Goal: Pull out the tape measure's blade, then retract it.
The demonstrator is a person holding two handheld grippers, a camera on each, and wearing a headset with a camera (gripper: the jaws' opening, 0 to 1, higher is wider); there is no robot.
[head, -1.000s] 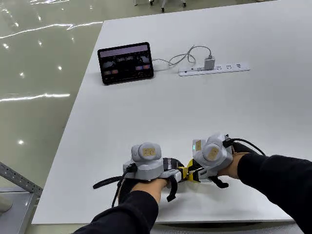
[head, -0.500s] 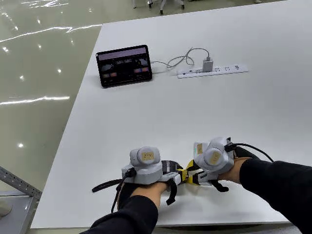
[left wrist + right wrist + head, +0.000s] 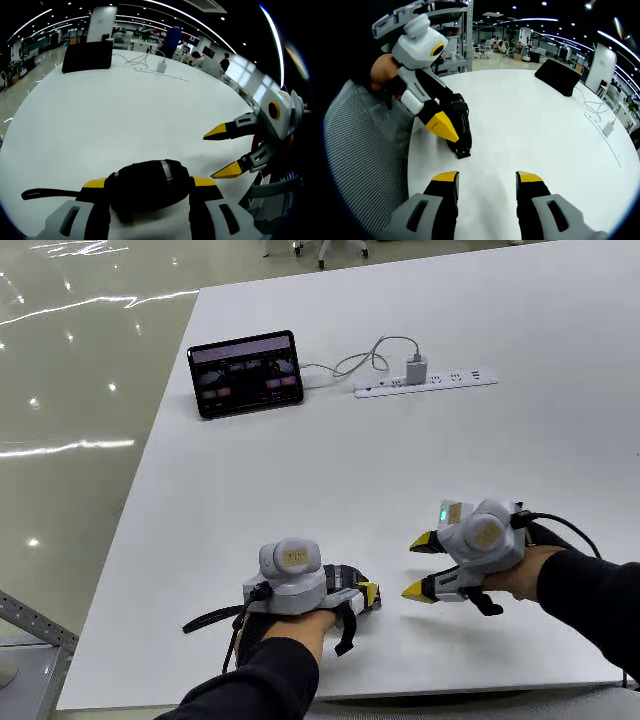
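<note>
Right claw has backed off to the right: jaws apart, nothing in them, now clear of the tape measure. Half a second ago its yellow tips were right at the case, nose to nose with the left claw. Left claw is unchanged, clamped on the black case, which sits on the bench near the front edge. No blade shows outside the case, so I read it as retracted. Either the cycle is done or the hook slipped free.
</note>
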